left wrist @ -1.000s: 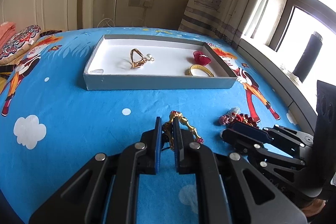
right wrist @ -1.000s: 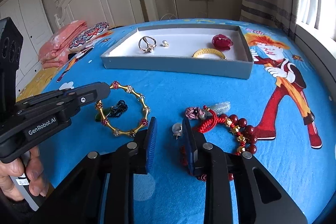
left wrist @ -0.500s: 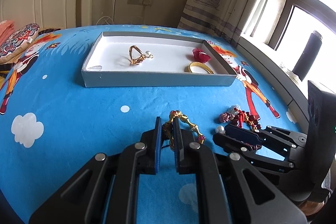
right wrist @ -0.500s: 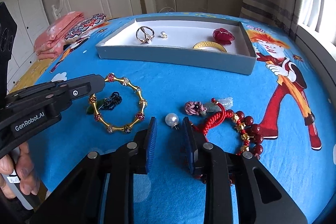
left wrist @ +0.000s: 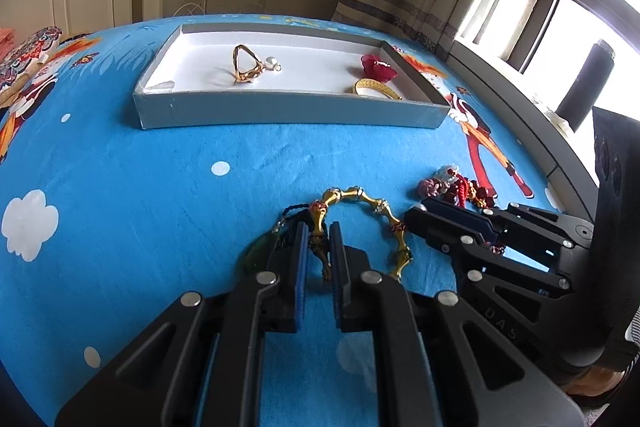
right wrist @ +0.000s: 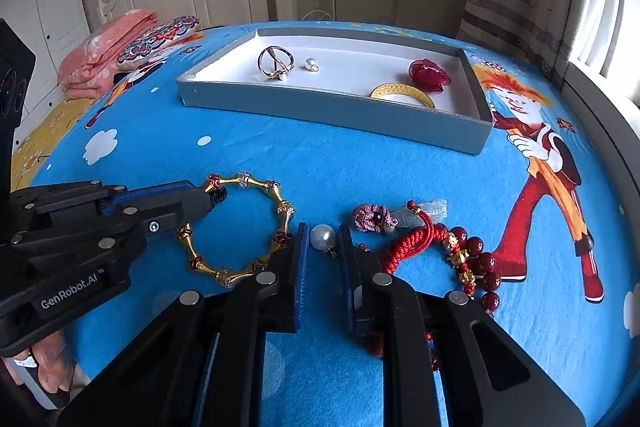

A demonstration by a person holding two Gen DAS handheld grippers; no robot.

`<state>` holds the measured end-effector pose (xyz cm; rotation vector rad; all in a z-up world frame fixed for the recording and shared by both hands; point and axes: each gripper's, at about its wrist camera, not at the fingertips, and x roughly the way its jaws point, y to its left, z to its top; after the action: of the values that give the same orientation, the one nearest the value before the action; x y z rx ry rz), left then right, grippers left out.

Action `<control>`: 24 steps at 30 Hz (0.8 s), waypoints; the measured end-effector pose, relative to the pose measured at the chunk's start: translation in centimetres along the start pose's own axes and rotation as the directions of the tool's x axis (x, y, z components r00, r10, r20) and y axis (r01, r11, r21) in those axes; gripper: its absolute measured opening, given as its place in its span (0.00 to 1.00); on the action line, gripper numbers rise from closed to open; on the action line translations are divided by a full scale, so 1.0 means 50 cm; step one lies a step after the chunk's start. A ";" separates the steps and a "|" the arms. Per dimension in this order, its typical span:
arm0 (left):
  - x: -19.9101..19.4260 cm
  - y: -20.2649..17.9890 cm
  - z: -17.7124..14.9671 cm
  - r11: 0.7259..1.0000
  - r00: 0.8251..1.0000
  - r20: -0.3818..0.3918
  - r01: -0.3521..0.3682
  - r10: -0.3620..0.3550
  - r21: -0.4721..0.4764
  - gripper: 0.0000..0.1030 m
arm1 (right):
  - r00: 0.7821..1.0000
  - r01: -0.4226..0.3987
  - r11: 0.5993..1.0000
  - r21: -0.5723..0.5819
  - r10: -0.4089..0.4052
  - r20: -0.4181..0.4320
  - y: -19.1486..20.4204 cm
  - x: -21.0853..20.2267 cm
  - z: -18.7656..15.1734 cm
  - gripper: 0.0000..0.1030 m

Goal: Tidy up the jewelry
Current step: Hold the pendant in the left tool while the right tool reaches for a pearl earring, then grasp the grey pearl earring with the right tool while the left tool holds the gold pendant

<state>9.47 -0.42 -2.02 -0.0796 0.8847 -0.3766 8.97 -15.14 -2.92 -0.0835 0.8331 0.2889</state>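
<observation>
A gold bracelet with red beads [right wrist: 240,227] lies on the blue bedspread. My left gripper [left wrist: 318,241] is shut on its near left side, also seen in the right wrist view [right wrist: 204,201]. A pearl earring [right wrist: 322,237] lies between the open fingers of my right gripper [right wrist: 322,243], which is down at the bedspread. A red bead bracelet with a tassel [right wrist: 460,251] and a pink knot charm [right wrist: 370,218] lie to its right. The grey tray [right wrist: 332,107] holds a gold ring [right wrist: 275,63], a pearl [right wrist: 310,64], a red flower [right wrist: 429,75] and a gold bangle [right wrist: 402,94].
A dark green pendant on a black cord [left wrist: 256,255] lies under the left fingers. Folded pink bedding [right wrist: 104,47] and a patterned pillow [right wrist: 158,37] sit at the far left. A headboard, curtain and window ledge border the bed.
My right gripper has moved forward so the pearl earring now sits between its open fingers. My left gripper stays shut on the gold bracelet and has shifted slightly.
</observation>
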 end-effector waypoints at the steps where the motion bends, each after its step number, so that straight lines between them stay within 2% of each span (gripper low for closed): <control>1: 0.003 0.000 -0.002 1.000 1.000 -0.005 0.001 -0.001 0.003 0.10 | 1.000 0.000 1.000 0.002 0.000 0.001 -0.001 0.000 0.001 0.15; 10: -0.005 -0.015 -0.005 0.998 1.000 0.004 -0.031 0.031 0.055 0.09 | 1.000 0.017 1.000 0.019 -0.017 0.026 -0.007 -0.011 -0.003 0.15; 18: -0.050 -0.023 0.012 0.999 0.995 0.104 -0.010 0.006 0.040 0.09 | 0.998 0.032 0.998 0.052 -0.035 0.057 -0.024 -0.035 -0.002 0.15; 24: -0.073 -0.036 0.023 0.999 0.989 0.149 -0.018 0.011 0.045 0.09 | 0.996 0.048 0.997 0.065 -0.053 0.070 -0.028 -0.046 0.003 0.15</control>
<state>7.71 -0.91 1.81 -0.0573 0.7286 -0.3726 8.04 -16.96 -1.18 -0.0345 0.7676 0.2166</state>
